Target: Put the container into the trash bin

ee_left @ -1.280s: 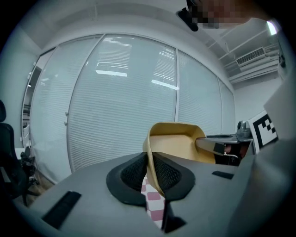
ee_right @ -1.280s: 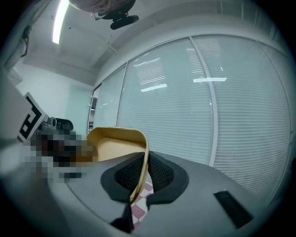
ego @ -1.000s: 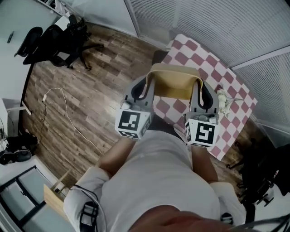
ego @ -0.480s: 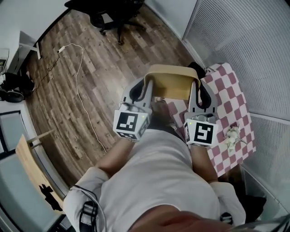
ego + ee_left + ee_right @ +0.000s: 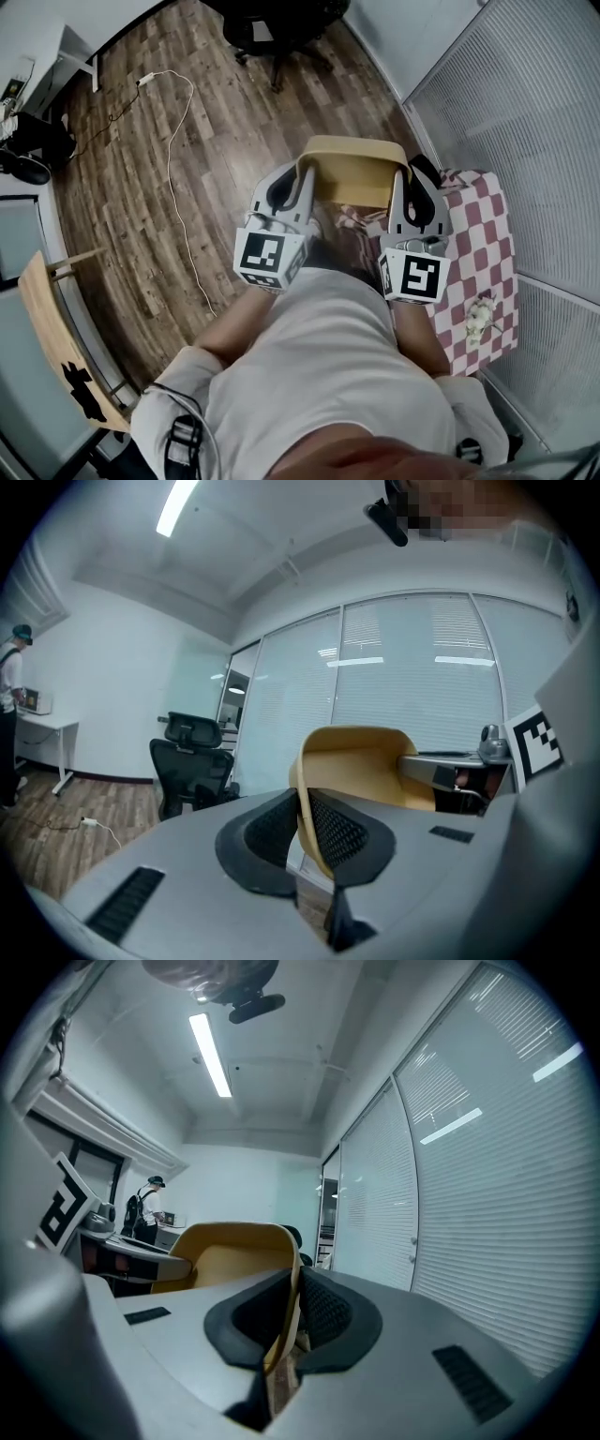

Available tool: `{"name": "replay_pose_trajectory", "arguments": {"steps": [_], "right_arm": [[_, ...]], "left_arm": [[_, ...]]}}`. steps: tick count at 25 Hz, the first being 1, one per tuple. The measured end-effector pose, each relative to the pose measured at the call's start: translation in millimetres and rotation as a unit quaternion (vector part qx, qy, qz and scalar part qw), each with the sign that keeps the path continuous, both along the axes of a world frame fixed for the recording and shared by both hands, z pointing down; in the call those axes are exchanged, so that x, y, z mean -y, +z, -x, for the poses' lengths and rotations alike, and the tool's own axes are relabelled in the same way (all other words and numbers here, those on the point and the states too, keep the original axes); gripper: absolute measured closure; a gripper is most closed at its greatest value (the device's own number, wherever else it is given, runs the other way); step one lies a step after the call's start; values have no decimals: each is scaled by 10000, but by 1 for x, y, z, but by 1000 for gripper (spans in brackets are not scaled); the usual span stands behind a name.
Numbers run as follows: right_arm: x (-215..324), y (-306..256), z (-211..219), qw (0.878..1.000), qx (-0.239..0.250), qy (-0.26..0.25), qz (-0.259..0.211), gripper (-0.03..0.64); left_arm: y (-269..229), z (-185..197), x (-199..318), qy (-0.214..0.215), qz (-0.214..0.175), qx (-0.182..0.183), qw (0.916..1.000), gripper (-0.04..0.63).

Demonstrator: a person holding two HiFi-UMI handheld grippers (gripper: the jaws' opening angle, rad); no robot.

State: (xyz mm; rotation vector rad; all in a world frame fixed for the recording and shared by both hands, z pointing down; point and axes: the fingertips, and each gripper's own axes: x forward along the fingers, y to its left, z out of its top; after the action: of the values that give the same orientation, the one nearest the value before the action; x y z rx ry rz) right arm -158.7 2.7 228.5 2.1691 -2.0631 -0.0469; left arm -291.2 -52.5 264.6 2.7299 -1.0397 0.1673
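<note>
One container (image 5: 352, 173), tan and thin-walled, held in the air toward 12 o'clock of centre in the head view. Left gripper (image 5: 300, 187) pinched on its 9 o'clock wall, right gripper (image 5: 405, 192) pinched on the 3 o'clock wall. Likely light and slightly flexible; opposite-wall rim holds look sound, though hard squeezing could buckle it. Count: grippers two, checkered table (image 5: 483, 248) one at 3 o'clock, trash bin none in view.

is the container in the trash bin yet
Out. The container hangs over the floor, its sides clamped by the left gripper and right gripper.
</note>
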Motion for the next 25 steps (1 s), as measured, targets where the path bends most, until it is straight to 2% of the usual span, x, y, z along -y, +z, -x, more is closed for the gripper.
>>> {"name": "replay_pose_trajectory", "arguments": {"steps": [7,14,25], "right_arm": [[59,2,56,9984,20,-566,-29,572],[95,4,108,9931,26,-1176,8,572],[129,1,143,9875,40,-1577,-25,572]], "left_arm": [[0,62,43,-571,-24,-21,9984,541],[3,117,65,-1104,-9,12,9939,541],[1,153,87,-1545,-23,-17,9880,541]]}}
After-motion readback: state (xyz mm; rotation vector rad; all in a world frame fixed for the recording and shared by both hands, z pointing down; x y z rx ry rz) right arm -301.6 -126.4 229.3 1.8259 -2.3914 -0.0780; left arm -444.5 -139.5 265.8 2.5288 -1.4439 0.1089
